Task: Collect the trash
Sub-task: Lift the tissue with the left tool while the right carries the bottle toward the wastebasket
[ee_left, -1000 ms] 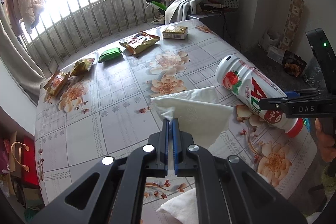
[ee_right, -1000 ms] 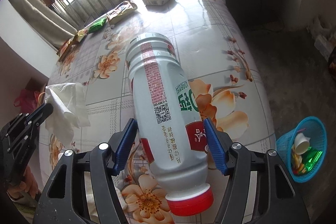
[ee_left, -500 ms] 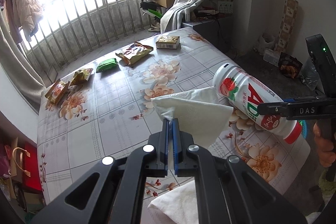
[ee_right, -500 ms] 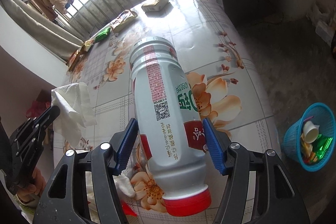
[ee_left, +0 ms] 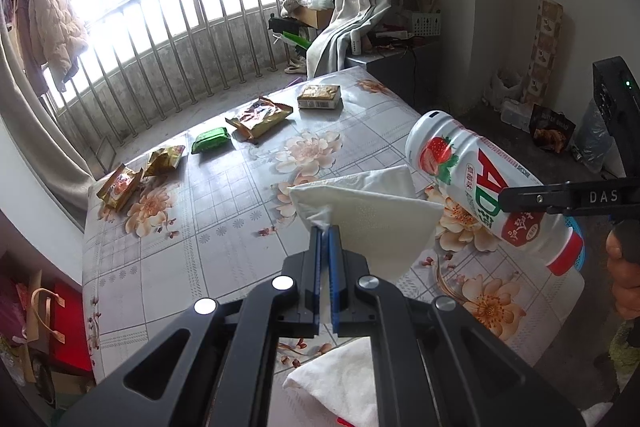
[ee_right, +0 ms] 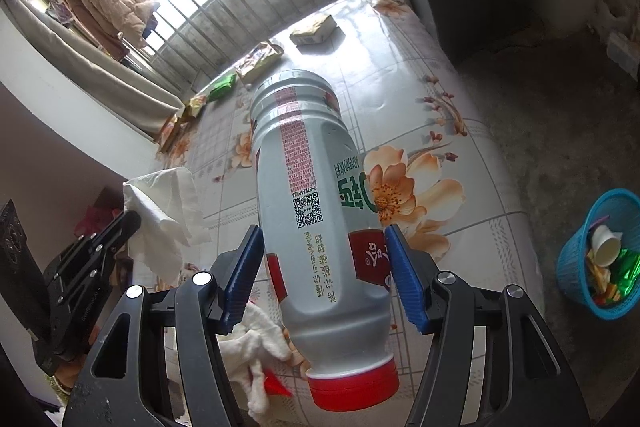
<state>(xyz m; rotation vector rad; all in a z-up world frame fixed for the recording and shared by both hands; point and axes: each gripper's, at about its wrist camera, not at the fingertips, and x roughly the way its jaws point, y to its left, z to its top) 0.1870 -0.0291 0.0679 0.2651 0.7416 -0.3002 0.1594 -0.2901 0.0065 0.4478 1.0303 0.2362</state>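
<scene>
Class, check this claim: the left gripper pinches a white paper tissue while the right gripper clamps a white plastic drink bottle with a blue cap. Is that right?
Not quite. The white plastic drink bottle in the right gripper has a red cap, as the right wrist view shows. The left gripper does pinch the white paper tissue.

The left gripper is held with its blue pads pressed together on a white tissue, while the right gripper is clamped around a yogurt drink bottle, both raised.

Gripped bottle, pinched tissue
</scene>
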